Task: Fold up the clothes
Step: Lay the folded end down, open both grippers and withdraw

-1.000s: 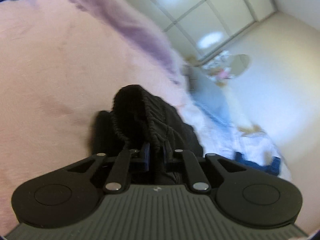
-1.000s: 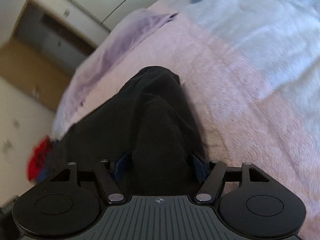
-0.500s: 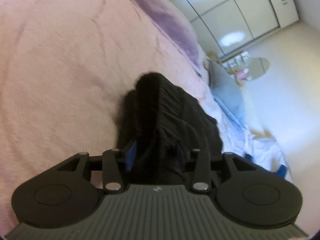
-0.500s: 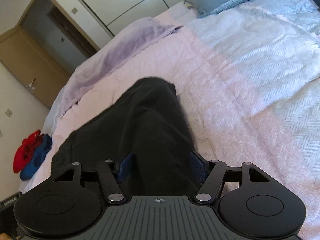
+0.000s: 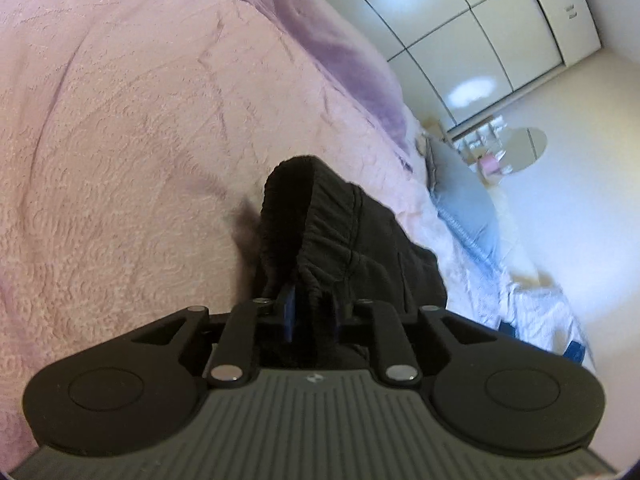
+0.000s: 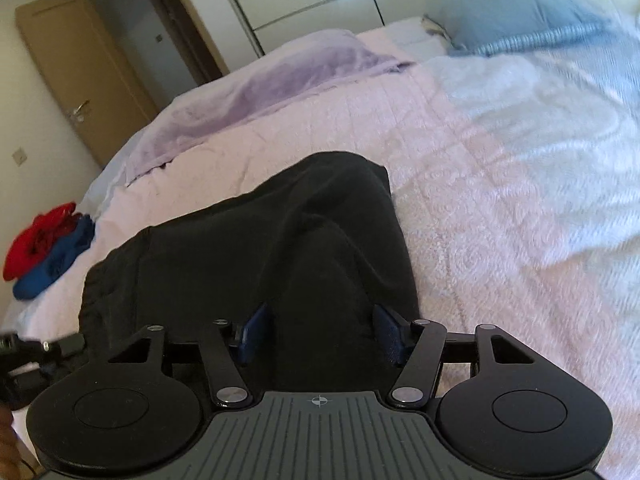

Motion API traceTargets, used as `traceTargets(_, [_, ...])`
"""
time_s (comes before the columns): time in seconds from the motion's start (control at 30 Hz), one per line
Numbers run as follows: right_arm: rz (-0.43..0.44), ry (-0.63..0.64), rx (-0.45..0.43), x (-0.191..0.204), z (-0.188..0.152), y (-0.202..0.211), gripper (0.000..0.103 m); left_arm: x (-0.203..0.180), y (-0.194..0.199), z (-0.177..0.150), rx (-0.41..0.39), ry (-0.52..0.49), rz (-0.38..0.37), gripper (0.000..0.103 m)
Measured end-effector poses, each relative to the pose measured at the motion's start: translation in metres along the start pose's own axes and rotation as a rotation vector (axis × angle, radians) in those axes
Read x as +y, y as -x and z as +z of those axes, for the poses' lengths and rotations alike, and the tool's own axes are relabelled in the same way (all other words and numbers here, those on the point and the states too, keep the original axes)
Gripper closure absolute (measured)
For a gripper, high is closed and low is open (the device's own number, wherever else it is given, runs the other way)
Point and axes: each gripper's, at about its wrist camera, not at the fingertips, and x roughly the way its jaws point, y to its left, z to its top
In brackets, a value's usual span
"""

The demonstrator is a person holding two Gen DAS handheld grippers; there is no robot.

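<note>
A black garment lies on the pink bedspread (image 5: 120, 160). Its gathered elastic waistband (image 5: 288, 216) rises up into my left gripper (image 5: 314, 308). The jaws there are closing, set narrow, with the cloth pinched between the pads. In the right wrist view the black garment (image 6: 248, 248) spreads away to the left. A thick fold of it runs up between the blue pads (image 6: 256, 334) of my right gripper (image 6: 322, 336). Those jaws stand wide, and the fold fills the gap between them.
A lilac blanket (image 6: 280, 76) lies across the far side of the bed, and a grey-blue pillow (image 6: 516, 16) sits at its head. Red and blue clothes (image 6: 44, 248) are piled at the bed's left edge. White wardrobe doors (image 5: 460, 20) and a wooden door (image 6: 68, 68) stand beyond.
The left jaws widened around the waistband half a second ago and have narrowed on it again. The right wrist has rolled, so the bed looks more level. The fold stays between its pads.
</note>
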Motion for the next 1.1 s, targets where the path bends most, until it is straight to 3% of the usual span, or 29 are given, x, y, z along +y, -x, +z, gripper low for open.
traceTargets(0.13, [0.0,-0.046,-0.09,-0.017,-0.007,0.032,0.043,-0.023,0.019,0.003,-0.073,-0.158,0.11,0.088])
traceTargets(0.23, [-0.023,-0.076,-0.144,-0.031,-0.016,0.061,0.043,-0.04,0.046,-0.001,-0.135,-0.234,0.138,0.091])
traceTargets(0.33, [-0.039,-0.068,-0.157,-0.035,-0.027,0.084,0.043,-0.06,0.066,-0.013,-0.142,-0.295,0.089,0.092])
traceTargets(0.43, [-0.013,0.016,-0.151,-0.02,-0.04,0.095,0.055,-0.074,0.07,-0.031,-0.112,-0.348,0.052,0.093])
traceTargets(0.57, [-0.031,0.159,-0.123,0.005,-0.057,0.091,0.058,-0.074,0.052,-0.046,-0.045,-0.357,0.081,0.094])
traceTargets(0.67, [-0.058,0.18,-0.089,0.01,-0.065,0.084,0.062,-0.067,0.031,-0.048,-0.015,-0.369,0.189,0.103])
traceTargets(0.8, [-0.044,0.188,-0.13,0.015,-0.069,0.105,0.062,-0.078,0.046,-0.048,-0.057,-0.393,0.192,0.102])
traceTargets(1.0, [-0.092,0.13,-0.05,0.015,-0.075,0.113,0.062,-0.101,0.066,-0.065,-0.054,-0.422,0.304,0.101])
traceTargets(1.1, [-0.097,0.129,-0.051,0.022,-0.082,0.124,0.062,-0.109,0.075,-0.077,-0.039,-0.435,0.332,0.101])
